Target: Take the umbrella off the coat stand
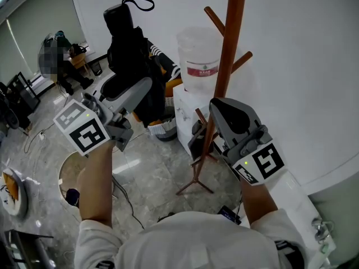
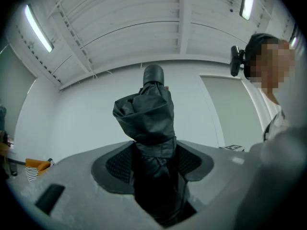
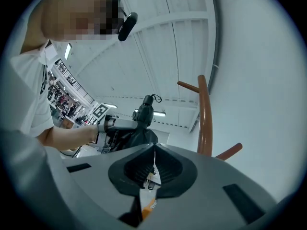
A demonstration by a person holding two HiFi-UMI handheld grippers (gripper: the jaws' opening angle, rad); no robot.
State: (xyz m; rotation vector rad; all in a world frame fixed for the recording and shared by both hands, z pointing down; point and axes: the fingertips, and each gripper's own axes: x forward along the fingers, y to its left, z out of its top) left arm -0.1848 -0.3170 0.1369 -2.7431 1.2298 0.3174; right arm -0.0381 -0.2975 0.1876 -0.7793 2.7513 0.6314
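Observation:
A folded black umbrella (image 1: pixel 130 55) stands upright, with its handle and strap loop (image 1: pixel 139 3) at the top. My left gripper (image 1: pixel 140 93) is shut on its lower part. The left gripper view shows the black fabric (image 2: pixel 146 119) bunched between the two pads and rising above them. The umbrella hangs clear to the left of the brown wooden coat stand (image 1: pixel 227 55). My right gripper (image 1: pixel 233 116) is shut with nothing in it, just in front of the stand's pole. In the right gripper view the pole (image 3: pixel 205 123) rises to the right and the umbrella (image 3: pixel 140 128) is at centre left.
A white water dispenser with a large bottle (image 1: pixel 199 58) stands behind the stand against the white wall. A person sits far back at the left (image 1: pixel 59 55). A round table (image 1: pixel 70 175) and cables lie on the tiled floor below my left arm.

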